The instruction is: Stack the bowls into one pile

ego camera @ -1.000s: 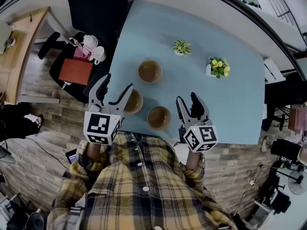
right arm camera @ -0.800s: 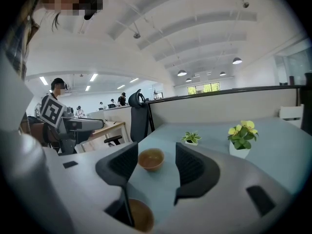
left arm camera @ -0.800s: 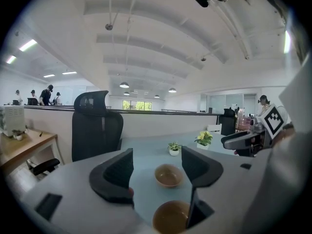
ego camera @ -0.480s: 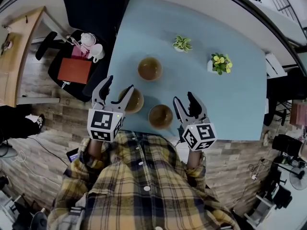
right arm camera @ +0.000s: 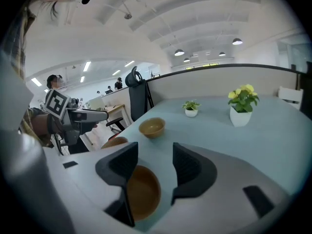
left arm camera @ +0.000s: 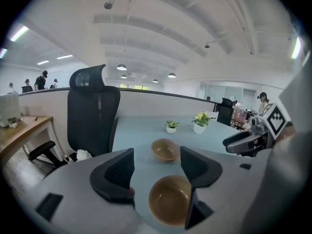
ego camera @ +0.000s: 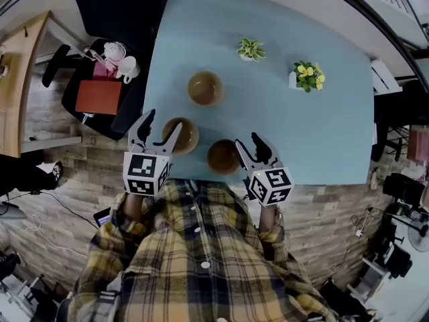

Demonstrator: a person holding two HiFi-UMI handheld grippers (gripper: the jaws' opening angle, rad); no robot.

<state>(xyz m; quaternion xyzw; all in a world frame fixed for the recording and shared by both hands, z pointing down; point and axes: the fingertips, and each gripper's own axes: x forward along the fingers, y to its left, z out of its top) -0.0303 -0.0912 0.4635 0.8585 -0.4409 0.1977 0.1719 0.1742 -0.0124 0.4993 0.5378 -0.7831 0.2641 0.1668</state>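
Both tongs gape, nothing held. Your right tongs sit at the near-right bowl by the desk edge: 1 jaw inside its rim, other outside, pinch & lift straight. Your left tongs hover by the near-left bowl.

I count three round brown bowls: a far bowl, a left bowl and a near bowl. Two small plants in white pots: a green-leaved plant and a yellow-flowered plant. Two hand-held tools: the left gripper and the right gripper. One black office chair.
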